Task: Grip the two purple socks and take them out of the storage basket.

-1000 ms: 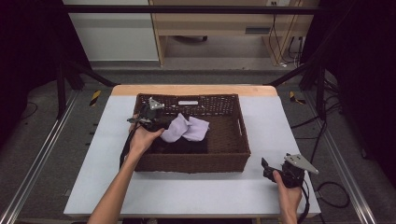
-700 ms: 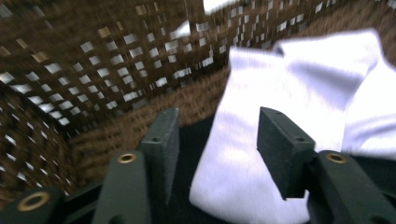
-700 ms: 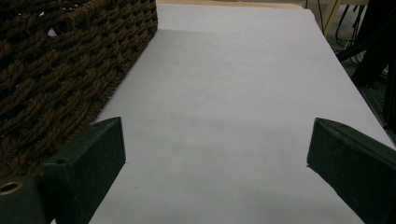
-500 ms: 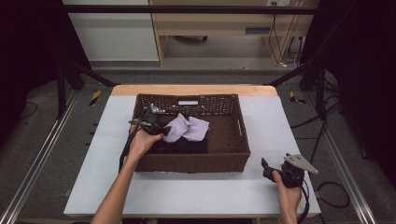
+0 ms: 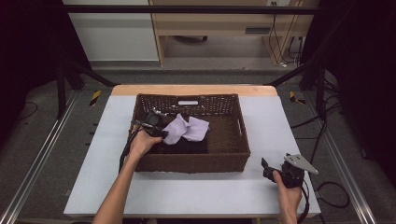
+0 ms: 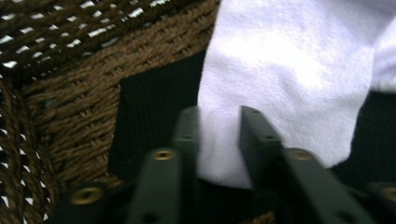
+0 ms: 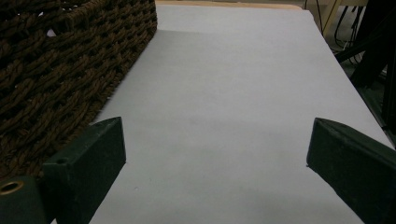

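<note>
A brown wicker basket (image 5: 233,154) stands in the middle of the table. Inside it a pale lilac cloth (image 5: 186,128) lies over a dark cloth (image 5: 184,145). My left gripper (image 5: 161,133) is inside the basket at its left side, shut on the lilac cloth's near-left edge. In the left gripper view the white-looking cloth (image 6: 289,79) is pinched between the two jaws of my left gripper (image 6: 218,122), over the dark cloth (image 6: 149,116). My right gripper (image 5: 267,169) rests low at the table's front right, open, with bare table between its jaws (image 7: 215,154).
The white tabletop (image 5: 196,193) has free room in front of and on both sides of the basket. The basket's woven wall (image 7: 51,74) is close on the left of my right gripper. Metal frame rails (image 5: 37,163) and cables (image 5: 331,191) run beside the table.
My left gripper has moved slightly toward the near-left inside the basket, drawing the lilac cloth's edge with it. The right gripper has stayed in place.
</note>
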Action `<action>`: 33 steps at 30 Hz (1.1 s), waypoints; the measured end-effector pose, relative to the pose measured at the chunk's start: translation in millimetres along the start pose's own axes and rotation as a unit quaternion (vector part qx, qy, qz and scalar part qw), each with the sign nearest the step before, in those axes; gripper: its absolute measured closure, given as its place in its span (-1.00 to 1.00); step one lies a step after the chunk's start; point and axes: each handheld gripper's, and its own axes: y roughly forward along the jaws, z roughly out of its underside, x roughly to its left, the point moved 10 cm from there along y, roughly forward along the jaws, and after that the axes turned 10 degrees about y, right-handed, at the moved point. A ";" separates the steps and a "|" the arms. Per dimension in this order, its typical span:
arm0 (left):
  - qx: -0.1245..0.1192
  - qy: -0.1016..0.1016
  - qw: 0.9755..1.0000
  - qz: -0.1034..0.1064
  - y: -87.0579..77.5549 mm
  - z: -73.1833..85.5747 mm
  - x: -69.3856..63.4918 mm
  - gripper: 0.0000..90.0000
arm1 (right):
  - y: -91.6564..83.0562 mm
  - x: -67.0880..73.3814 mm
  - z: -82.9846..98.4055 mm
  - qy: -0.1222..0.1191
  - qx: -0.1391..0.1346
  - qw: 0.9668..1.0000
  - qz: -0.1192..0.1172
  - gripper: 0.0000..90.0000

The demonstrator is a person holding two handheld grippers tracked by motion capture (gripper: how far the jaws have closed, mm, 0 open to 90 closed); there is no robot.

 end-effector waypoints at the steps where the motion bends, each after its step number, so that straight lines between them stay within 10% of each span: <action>1: 0.003 -0.003 1.000 0.004 -0.4 0.5 -1.4 0.67 | 0.0 0.0 0.0 0.000 0.000 1.000 0.000 -0.89; 6: 0.004 -0.017 1.000 -0.002 -6.5 -0.5 -0.2 0.94 | 0.1 0.1 -0.1 0.000 -0.001 1.000 -0.001 -0.89; 11: -0.053 -0.016 0.998 -0.011 -17.6 -14.5 -1.3 0.95 | -0.1 -0.2 -0.1 0.002 0.000 1.000 0.000 -0.88; 23: -0.217 0.023 0.975 -0.035 -68.0 -51.5 -4.8 0.96 | -0.2 -1.3 -0.6 0.007 -0.002 1.000 -0.001 -0.88; 33: -0.289 0.023 0.956 -0.039 -107.9 -64.0 -9.6 0.96 | 0.3 -1.1 -0.5 0.008 -0.001 1.000 -0.003 -0.88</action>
